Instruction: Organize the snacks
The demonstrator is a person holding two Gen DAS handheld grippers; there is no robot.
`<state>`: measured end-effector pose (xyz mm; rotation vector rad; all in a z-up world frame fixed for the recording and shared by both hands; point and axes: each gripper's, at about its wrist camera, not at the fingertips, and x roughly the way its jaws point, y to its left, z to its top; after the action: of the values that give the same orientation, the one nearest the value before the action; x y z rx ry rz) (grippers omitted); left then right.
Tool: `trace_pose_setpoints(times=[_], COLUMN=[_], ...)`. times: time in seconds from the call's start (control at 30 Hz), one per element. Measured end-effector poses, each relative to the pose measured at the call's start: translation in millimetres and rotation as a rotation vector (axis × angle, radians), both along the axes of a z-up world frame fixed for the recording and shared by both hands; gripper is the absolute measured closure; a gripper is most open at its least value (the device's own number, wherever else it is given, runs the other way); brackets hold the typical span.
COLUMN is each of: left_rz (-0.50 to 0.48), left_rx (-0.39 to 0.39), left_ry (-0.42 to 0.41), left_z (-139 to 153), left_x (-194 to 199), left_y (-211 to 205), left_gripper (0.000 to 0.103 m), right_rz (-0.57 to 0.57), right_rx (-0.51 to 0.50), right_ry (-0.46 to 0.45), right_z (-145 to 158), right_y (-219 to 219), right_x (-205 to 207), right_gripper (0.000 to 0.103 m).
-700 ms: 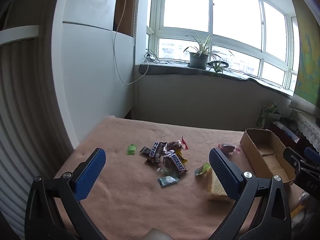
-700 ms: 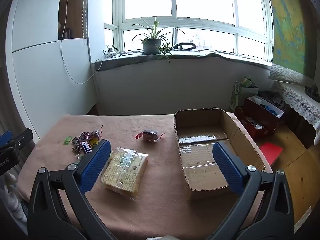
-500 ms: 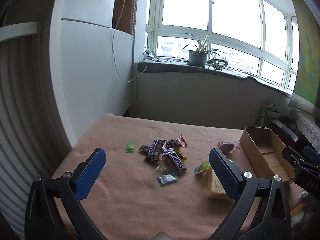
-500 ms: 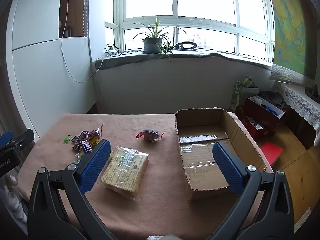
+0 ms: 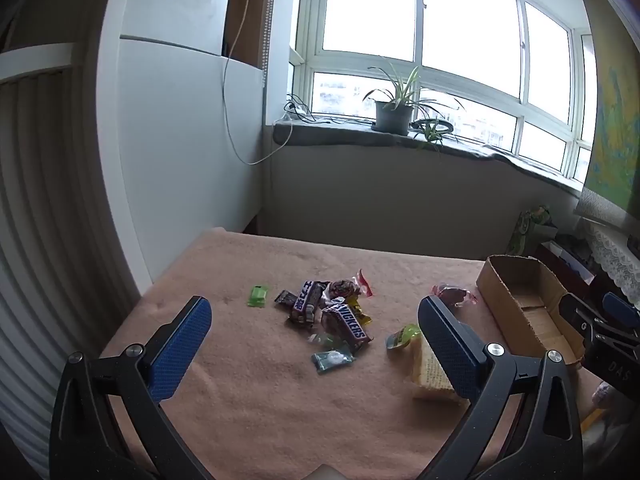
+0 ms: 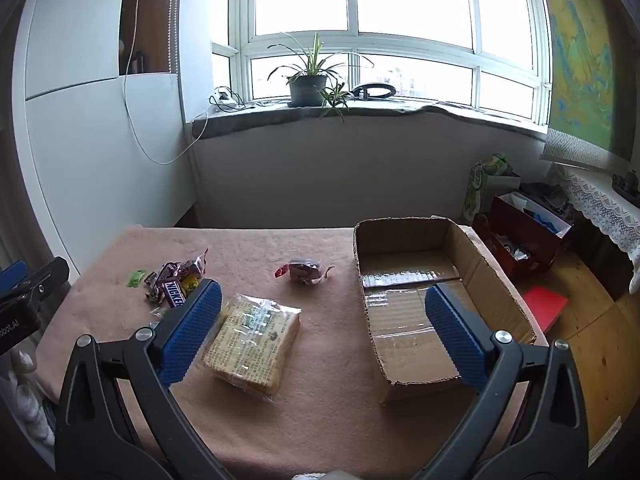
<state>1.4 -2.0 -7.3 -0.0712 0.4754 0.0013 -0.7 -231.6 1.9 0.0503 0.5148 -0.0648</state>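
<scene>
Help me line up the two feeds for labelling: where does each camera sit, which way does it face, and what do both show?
Left wrist: on the left gripper, angled down at the candy pile; its own open jaws show, the right gripper at the edge.
Right wrist: on the right gripper, facing the cardboard box and cracker pack; open jaws show.
Shared: candy pile, cracker pack, box, potted plant.

A potted plant (image 6: 308, 80) stands on the windowsill (image 6: 360, 112); a red box (image 6: 528, 236) sits on the floor.

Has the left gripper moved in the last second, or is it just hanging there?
Yes, slightly. In the left wrist view the window sill and the snack pile sit a little lower in frame, so the open left gripper tipped up slightly.
</scene>
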Motion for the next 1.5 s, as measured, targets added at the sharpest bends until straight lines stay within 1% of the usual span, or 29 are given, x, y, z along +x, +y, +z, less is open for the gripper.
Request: trace_pose_setpoints(times=[0.63, 1.5], left_rz=[-0.014, -0.028], left_rx=[-0.012, -0.021], left_ry=[0.001, 0.012], left_z=[5.0, 5.2], left_x=[1.7, 3.2], left_y=[0.7, -0.8], left_gripper=[0.0, 0.0], right_rz=[0.009, 0.012], right_rx=[0.004, 0.007], right_ry=[-0.002, 0.004], right_z=[6.5, 4.3], right_y=[-1.5, -1.8], right_x=[-1.7, -1.0], right_gripper=[0.0, 0.0])
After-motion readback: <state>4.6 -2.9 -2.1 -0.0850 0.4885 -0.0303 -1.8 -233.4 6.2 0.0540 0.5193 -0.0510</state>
